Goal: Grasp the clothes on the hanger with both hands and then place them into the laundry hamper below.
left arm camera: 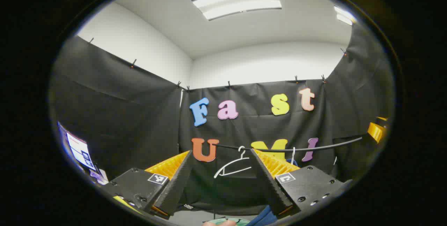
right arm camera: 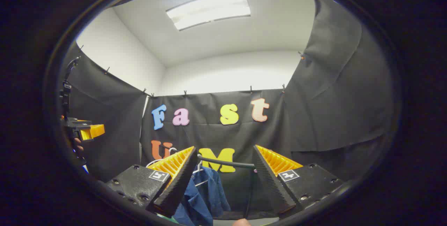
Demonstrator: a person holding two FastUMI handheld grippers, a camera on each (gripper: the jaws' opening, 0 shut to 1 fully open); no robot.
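Both grippers gaped empty: left gripper, right gripper. Blue garment hung from rail, ungrasped; white hanger bare. Grasp and hamper drop remained.

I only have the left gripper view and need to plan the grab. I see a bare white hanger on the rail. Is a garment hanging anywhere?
Observer: Yes. In the right gripper view, a blue garment hangs from the rail.
Operator: Is the right tool gripping it?
Observer: No. The right tool is open, and it seems to be short of the garment.
Operator: Where does my left tool sit from there?
Observer: The left tool is held up at the far left edge, well apart from the garment.
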